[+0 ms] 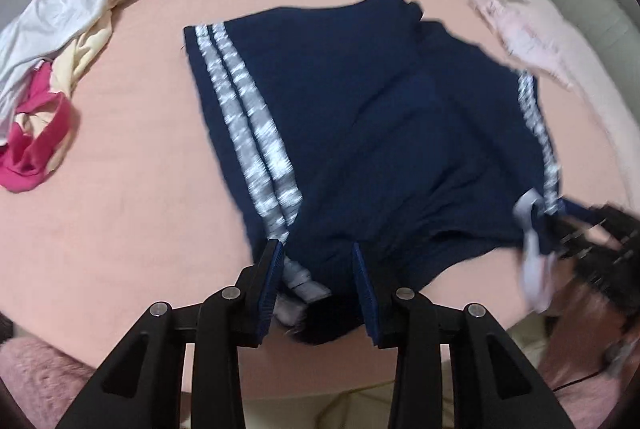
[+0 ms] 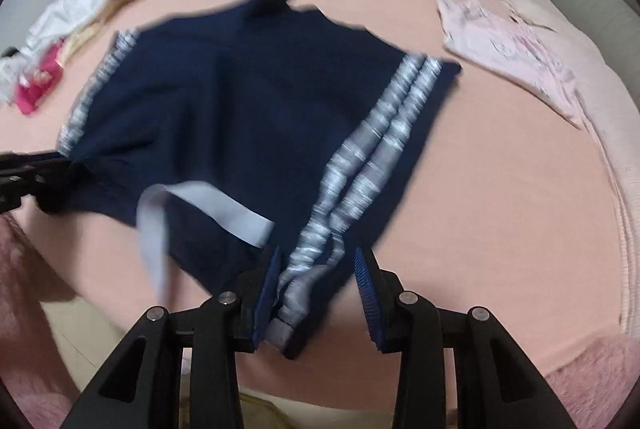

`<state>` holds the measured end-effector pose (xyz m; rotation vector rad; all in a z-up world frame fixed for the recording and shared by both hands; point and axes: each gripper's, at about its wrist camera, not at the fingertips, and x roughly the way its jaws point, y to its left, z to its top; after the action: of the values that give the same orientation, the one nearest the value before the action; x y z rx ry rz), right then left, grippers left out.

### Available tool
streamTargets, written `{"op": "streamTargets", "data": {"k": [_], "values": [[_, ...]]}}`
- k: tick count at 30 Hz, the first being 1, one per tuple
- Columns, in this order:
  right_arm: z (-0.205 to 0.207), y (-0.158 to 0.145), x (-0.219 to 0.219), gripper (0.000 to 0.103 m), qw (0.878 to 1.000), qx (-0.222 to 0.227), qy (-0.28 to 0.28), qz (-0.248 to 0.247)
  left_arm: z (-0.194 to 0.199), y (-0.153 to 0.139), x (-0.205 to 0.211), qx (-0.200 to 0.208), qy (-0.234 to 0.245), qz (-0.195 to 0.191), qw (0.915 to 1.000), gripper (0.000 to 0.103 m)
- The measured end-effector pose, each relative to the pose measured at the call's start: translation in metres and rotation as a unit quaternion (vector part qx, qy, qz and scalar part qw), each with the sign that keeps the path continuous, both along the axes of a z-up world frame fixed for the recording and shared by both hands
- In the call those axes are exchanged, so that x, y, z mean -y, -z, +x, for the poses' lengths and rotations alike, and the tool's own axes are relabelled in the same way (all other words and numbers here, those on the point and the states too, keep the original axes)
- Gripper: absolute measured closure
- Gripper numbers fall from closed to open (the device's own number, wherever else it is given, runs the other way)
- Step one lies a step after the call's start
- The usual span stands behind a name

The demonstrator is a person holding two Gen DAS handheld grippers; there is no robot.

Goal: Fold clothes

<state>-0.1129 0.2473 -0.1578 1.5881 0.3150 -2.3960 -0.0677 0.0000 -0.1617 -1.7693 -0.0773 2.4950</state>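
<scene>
A: Shorts, navy knit with two grey-white side stripes (image 1: 360, 133), lying on the pink bed sheet (image 1: 140, 213), waistband at the near edge, leg hems toward the far edge.

B: Jaws?

A: My left gripper (image 1: 318, 289) has waistband cloth bunched between its fingers at the left striped corner, but the fingers stand fairly wide, so I can't tell if it's truly pinched. My right gripper (image 2: 320, 289) is the same at the other striped corner: cloth in the gap, grip unclear. Frames are motion-blurred.

B: Axis?

A: Waistband runs side to side between my two grippers; stripes run near-to-far. The shorts sit slightly skewed, with the far hems shifted left.

B: Risks?

A: A corner could slip out if either grip is loose, and the fold would go crooked. The pale grey drawstring (image 2: 208, 205) dangles free over the near edge and could get trapped in the fold. The pale pink printed garment (image 2: 508, 53) near the right edge and the mixed clothes pile (image 1: 56, 77) at the far left corner lie apart from the shorts, so a low snag risk, I'd judge.
</scene>
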Motion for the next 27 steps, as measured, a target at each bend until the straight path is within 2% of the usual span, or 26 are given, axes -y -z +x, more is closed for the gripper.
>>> {"op": "streamTargets", "data": {"k": [3, 4, 7, 9, 11, 14, 16, 18, 22, 24, 25, 27], "values": [[-0.001, 0.001, -0.01, 0.065, 1.0, 0.005, 0.012, 0.006, 0.005, -0.007, 0.008, 0.008, -0.011, 0.0, 0.9999, 0.07], [0.0, 0.001, -0.014, 0.065, 1.0, 0.006, 0.016, 0.009, 0.006, -0.011, 0.009, 0.006, -0.012, -0.022, 0.9997, 0.07], [0.003, -0.002, -0.012, 0.065, 0.999, -0.003, 0.021, 0.033, 0.009, -0.027, 0.012, -0.014, -0.007, 0.003, 0.9999, 0.071], [0.004, -0.014, -0.016, 0.065, 0.999, -0.019, 0.026, -0.003, 0.008, -0.032, 0.014, -0.021, -0.005, 0.056, 0.9982, 0.071], [0.005, -0.026, -0.019, 0.065, 0.998, -0.035, 0.031, -0.039, 0.005, -0.021, 0.006, -0.006, 0.004, 0.028, 0.9996, 0.07], [0.004, -0.009, -0.018, 0.065, 1.0, -0.014, 0.025, 0.003, 0.006, 0.002, -0.002, 0.029, 0.009, -0.006, 0.9995, 0.07], [0.004, 0.003, -0.016, 0.065, 0.999, 0.0, 0.021, 0.033, 0.014, 0.0, -0.004, 0.018, 0.015, -0.026, 0.9994, 0.067], [0.007, 0.0, -0.029, 0.062, 0.999, -0.002, 0.029, 0.023, 0.021, -0.003, -0.003, 0.016, 0.017, -0.043, 0.9988, 0.067], [0.008, -0.013, -0.045, 0.06, 0.998, -0.015, 0.06, -0.011, 0.024, -0.015, 0.009, -0.014, -0.016, 0.018, 0.9996, 0.068], [0.008, -0.02, -0.047, 0.06, 0.996, -0.014, 0.064, -0.065, 0.023, -0.017, 0.011, -0.024, -0.025, 0.055, 0.9979, 0.068], [0.008, -0.024, -0.049, 0.06, 0.993, -0.014, 0.066, -0.093, 0.024, -0.011, 0.01, -0.016, -0.025, 0.048, 0.9984, 0.068], [0.008, -0.011, -0.042, 0.06, 0.996, -0.004, 0.072, -0.052, 0.025, -0.001, 0.007, -0.001, -0.026, 0.033, 0.9991, 0.068]]}}
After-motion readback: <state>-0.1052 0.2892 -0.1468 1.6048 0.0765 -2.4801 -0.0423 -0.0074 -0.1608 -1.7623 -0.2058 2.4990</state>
